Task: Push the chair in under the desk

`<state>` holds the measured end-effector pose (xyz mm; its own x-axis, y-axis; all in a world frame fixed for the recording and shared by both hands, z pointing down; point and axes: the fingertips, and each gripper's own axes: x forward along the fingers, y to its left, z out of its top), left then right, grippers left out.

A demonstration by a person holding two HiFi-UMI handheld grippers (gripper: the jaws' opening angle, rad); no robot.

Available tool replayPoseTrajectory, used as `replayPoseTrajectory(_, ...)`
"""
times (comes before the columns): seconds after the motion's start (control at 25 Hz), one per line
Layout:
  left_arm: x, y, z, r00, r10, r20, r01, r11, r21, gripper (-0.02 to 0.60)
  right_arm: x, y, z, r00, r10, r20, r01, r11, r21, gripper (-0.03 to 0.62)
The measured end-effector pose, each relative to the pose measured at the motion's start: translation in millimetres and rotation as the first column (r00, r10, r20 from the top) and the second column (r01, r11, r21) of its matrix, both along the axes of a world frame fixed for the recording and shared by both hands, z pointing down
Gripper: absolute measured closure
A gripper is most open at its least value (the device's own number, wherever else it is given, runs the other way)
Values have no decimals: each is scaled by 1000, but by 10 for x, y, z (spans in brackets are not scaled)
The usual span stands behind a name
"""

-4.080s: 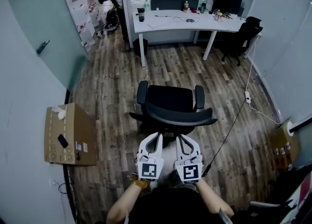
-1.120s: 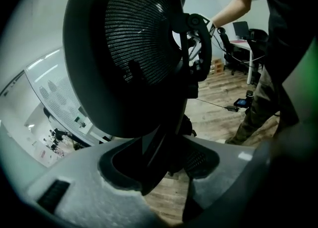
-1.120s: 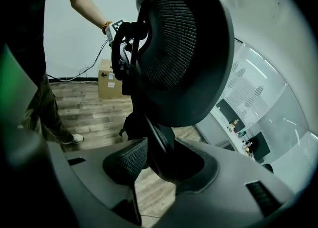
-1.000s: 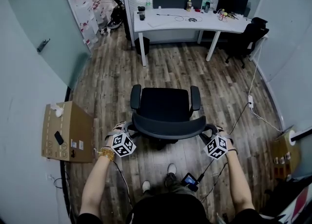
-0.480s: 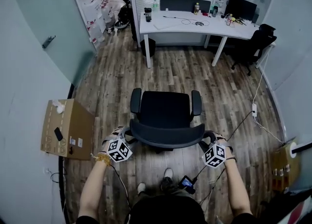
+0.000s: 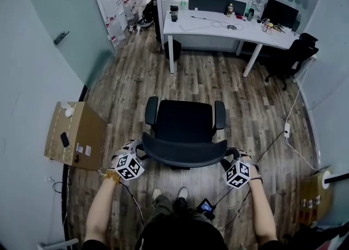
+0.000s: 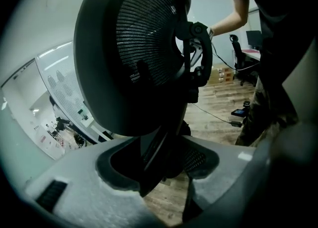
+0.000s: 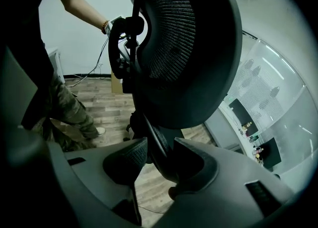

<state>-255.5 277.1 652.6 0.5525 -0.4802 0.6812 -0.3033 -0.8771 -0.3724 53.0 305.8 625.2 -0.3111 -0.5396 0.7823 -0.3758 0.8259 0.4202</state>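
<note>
**Chair (image 6: pixel 184 121) gripped by its back, bench (image 6: pixel 218 28) well ahead**

Fingers of the left gripper (image 6: pixel 140 146) and the right gripper (image 6: pixel 230 156) are clamped on the backrest (image 6: pixel 182 155) rim, with the chair standing mid-floor. An even push from both sides should roll it straight between the bench legs.

Marker-cubed left gripper (image 6: pixel 136 146), gold bracelet (image 6: pixel 112 176)

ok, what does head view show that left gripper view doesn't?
Head view only: the seat top and armrests of the black mesh office chair, and the brown cardboard box at left. Left gripper view only: the left claw closed on the edge of the curved backrest, mesh close up. Both: the backrest, the right claw, the wood-plank floor.
</note>
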Motion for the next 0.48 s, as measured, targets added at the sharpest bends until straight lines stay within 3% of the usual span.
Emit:
replayPoseTrajectory(0.12, 24, 25, 8, 1000, -9, 0, 9, 1000, -2, 357, 21, -23, 4, 1000, 3, 3, -2, 1000, -11, 425)
replayPoseTrajectory(0.32, 58, 11, 27, 999, -44, 5, 44, 999, -17, 351, 66, -65, -13, 996, 36, 80, -40, 998, 54, 411)
replayPoseTrajectory(0.48, 47, -70, 29, 998, -58, 3, 58, 998, -29, 345, 51, -120, -16, 997, 41, 62, -44, 998, 51, 410)
